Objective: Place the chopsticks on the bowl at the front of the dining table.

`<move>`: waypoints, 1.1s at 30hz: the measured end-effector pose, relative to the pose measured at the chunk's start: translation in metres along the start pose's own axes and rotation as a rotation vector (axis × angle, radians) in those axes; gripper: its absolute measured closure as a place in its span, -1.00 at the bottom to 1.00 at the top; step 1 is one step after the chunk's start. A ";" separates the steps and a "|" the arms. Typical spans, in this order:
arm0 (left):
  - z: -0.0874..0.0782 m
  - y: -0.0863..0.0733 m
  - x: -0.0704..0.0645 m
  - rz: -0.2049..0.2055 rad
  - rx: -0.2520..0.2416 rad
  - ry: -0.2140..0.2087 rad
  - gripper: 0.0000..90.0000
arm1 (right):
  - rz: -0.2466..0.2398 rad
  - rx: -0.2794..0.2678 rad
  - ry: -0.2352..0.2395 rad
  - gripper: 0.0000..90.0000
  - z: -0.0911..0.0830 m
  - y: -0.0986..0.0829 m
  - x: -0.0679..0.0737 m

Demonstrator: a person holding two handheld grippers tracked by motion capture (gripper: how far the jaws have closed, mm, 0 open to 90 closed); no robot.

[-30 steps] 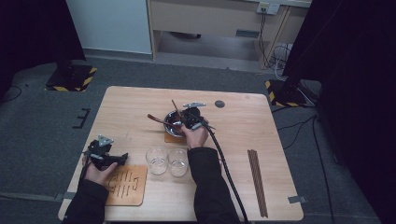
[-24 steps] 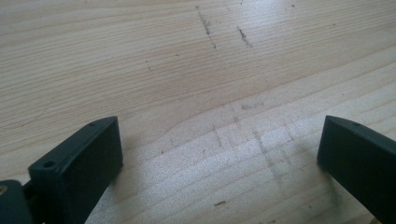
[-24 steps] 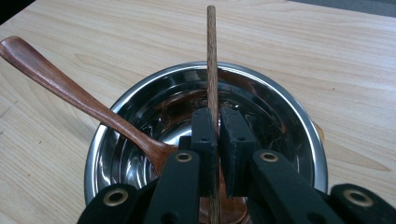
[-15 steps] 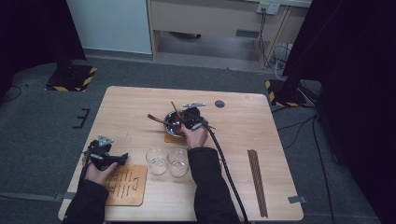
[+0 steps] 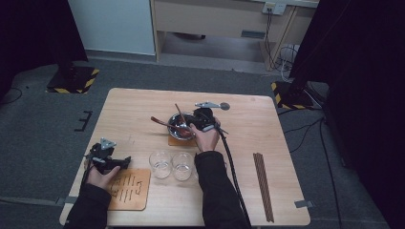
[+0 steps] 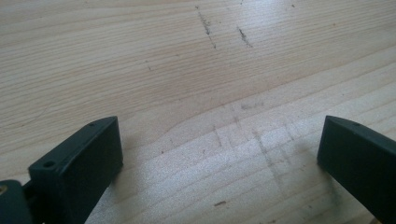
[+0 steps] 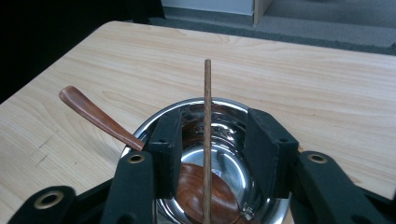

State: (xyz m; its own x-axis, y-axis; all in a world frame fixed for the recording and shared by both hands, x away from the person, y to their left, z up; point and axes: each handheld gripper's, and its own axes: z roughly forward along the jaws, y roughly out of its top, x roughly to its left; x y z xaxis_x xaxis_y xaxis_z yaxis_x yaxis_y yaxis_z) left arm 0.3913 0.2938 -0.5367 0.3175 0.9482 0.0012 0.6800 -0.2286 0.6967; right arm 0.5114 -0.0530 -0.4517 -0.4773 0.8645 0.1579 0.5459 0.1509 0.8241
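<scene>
A steel bowl (image 5: 180, 128) (image 7: 219, 105) stands on a small wooden coaster (image 5: 174, 141) in the middle of the table. A wooden spoon (image 5: 160, 121) (image 7: 93, 114) lies in it with its handle out over the left rim. A thin wooden stick (image 5: 178, 112) (image 7: 207, 116) stands tilted in the bowl. My right gripper (image 5: 192, 125) (image 7: 215, 120) hangs over the bowl, open, with the stick in the gap between its jaws, touching neither. My left gripper (image 5: 120, 161) (image 6: 219, 144) rests low at the table's left, open over bare wood.
Two clear glasses (image 5: 161, 163) (image 5: 182, 165) stand side by side in front of the bowl. A wooden board (image 5: 129, 190) with dark marks lies at the front left. A pair of dark chopsticks (image 5: 262, 183) lies near the right edge. A small dark disc (image 5: 224, 106) sits behind the bowl.
</scene>
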 end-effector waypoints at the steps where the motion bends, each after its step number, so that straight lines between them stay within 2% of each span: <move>1: 0.000 0.000 0.000 0.000 0.000 0.000 -1.00 | -0.003 -0.008 -0.005 0.21 -0.004 0.001 0.000; 10: 0.000 0.000 0.000 0.000 0.000 0.000 -1.00 | -0.010 -0.066 0.002 0.10 -0.039 0.006 -0.011; 15: 0.000 0.000 0.000 0.000 0.000 0.000 -1.00 | -0.024 -0.085 -0.019 0.07 -0.062 0.004 -0.022; 24: 0.000 0.000 0.000 0.000 0.000 0.000 -1.00 | -0.036 -0.126 -0.032 0.02 -0.102 -0.004 -0.039; 33: 0.000 0.000 0.000 0.000 0.000 0.000 -1.00 | -0.055 -0.136 -0.042 -0.01 -0.131 -0.016 -0.054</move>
State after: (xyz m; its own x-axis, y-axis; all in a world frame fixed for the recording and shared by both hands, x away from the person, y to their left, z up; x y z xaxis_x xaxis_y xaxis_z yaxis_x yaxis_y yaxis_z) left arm 0.3913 0.2938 -0.5367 0.3173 0.9483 0.0011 0.6801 -0.2284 0.6966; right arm 0.4378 -0.1648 -0.4023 -0.4732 0.8763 0.0903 0.4205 0.1346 0.8973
